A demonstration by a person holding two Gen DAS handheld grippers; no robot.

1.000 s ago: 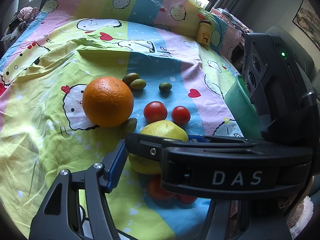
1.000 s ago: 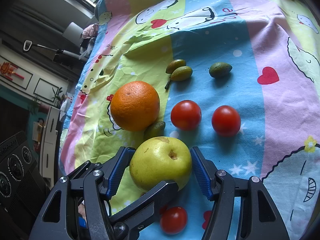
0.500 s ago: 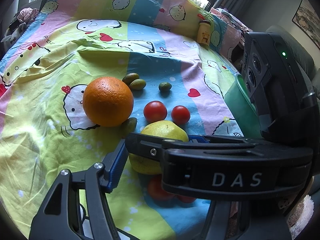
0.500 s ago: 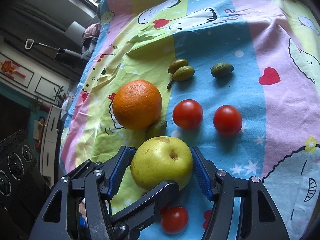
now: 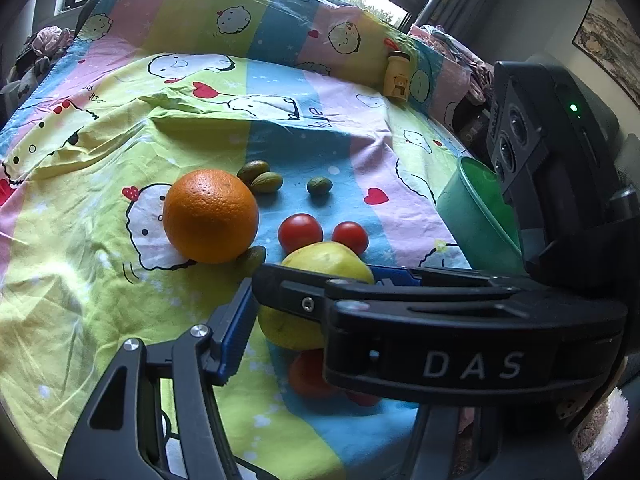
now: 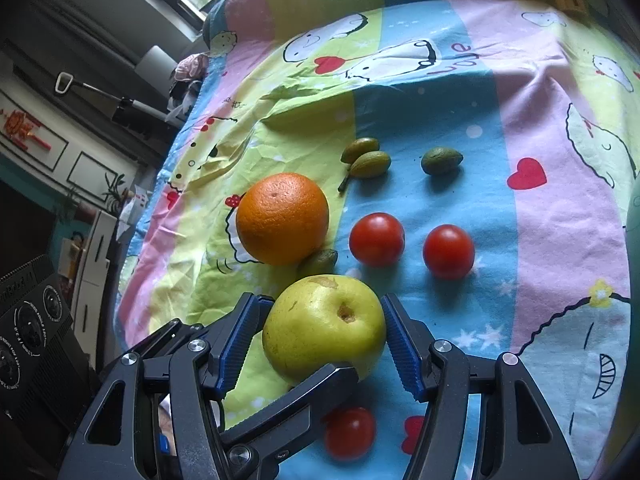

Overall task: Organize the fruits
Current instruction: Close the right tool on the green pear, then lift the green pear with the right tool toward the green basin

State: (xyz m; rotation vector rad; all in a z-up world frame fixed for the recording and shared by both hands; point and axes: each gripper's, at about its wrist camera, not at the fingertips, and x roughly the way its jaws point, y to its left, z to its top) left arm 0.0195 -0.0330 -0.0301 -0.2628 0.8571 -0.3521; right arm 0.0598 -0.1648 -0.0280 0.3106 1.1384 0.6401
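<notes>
The sorting looks partly done: on the cartoon-print sheet (image 6: 540, 92) three small green fruits (image 6: 441, 161) form a far row, two tomatoes (image 6: 376, 239) a nearer one, with the orange (image 6: 282, 218) at their left, touching a fourth green fruit. The right gripper (image 6: 324, 340) straddles the yellow-green pear (image 6: 324, 330), pads at its flanks; a firm grip cannot be confirmed. The left gripper (image 5: 320, 312) is closing, its far finger hidden, and the green cup (image 5: 476, 216) stands unused.

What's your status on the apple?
Right gripper straddles the apple, grip unclear. Left gripper closing, apple seemingly between its jaws too. Apple on the cloth; grippers cross each other.
</notes>
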